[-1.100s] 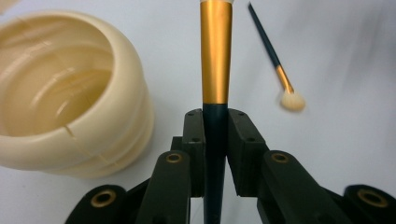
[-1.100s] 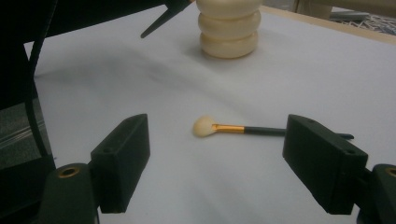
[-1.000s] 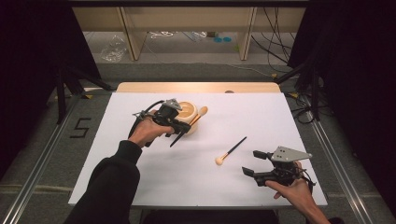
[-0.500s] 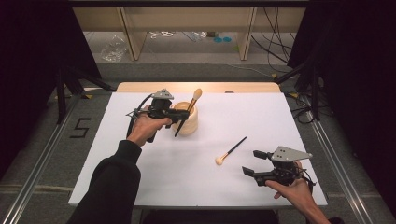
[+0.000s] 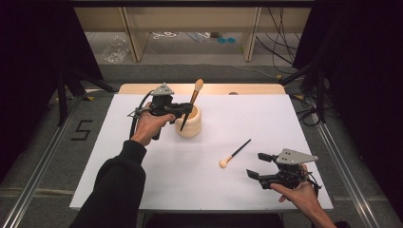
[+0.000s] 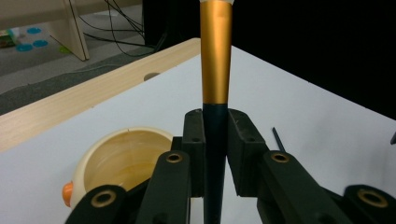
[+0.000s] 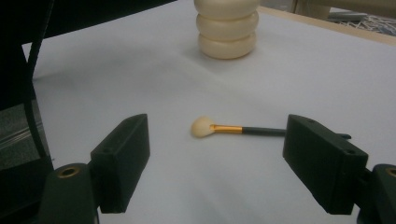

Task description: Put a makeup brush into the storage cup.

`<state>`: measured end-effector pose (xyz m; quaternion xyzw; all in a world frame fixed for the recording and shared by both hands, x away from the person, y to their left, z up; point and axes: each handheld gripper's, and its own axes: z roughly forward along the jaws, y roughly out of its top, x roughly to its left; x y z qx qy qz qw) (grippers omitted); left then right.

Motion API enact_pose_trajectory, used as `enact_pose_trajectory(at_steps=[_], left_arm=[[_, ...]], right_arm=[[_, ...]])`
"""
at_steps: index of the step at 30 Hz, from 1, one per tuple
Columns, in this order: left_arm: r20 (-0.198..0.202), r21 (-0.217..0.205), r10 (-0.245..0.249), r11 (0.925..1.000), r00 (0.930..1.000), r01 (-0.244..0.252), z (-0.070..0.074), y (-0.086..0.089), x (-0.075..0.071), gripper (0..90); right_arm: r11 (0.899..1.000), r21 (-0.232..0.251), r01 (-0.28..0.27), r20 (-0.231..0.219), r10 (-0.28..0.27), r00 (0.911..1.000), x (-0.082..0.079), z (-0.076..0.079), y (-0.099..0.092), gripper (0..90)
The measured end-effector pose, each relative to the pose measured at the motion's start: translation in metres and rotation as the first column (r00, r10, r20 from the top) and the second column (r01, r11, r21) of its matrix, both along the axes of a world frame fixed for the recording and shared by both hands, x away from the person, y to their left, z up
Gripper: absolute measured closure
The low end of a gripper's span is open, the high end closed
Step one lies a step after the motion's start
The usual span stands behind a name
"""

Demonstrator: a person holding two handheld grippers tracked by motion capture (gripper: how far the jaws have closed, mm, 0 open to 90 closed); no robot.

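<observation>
Left tool (image 5: 183, 110) is clamped on the dark handle of the big brush (image 5: 191, 103), which we hold nearly upright, bristles up, its lower tip just outside the near wall of the cream holder (image 5: 190, 126), so we judge it must shift slightly away from us over the mouth. Right tool (image 5: 259, 165) waits wide open and empty, the small brush (image 5: 234, 154) lying just ahead, handle slanting away.

Looks like a lab/recording rig: black curtains (image 5: 38, 57) both sides, white tabletop (image 5: 199, 180), floor rails (image 5: 33, 185), loose cables (image 5: 280, 42) and wooden shelving (image 5: 190, 19) beyond the fingers.
</observation>
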<state>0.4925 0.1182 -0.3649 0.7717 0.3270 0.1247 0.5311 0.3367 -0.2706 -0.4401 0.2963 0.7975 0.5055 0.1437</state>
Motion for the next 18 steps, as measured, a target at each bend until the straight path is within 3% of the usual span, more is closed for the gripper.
enact_pose_trajectory(at_steps=[10, 11, 18], left_arm=[[0.018, -0.053, 0.088, 0.9948, 0.9959, -0.087, -0.002, 0.007, 0.012, 78.3], [0.009, -0.081, 0.1, 0.9918, 0.9949, -0.099, -0.002, 0.009, 0.014, 78.3], [0.021, -0.086, 0.133, 0.9876, 0.9908, -0.131, -0.003, 0.009, 0.017, 78.3]], right_arm=[[1.0, -0.001, -0.002, -0.001, 0.002, 1.0, 0.0, 0.0, 0.0, 23.9], [1.0, 0.0, -0.002, 0.001, 0.002, 1.0, 0.0, 0.0, 0.0, 23.9], [1.0, 0.0, -0.002, 0.001, 0.002, 1.0, 0.0, 0.0, 0.0, 23.9]])
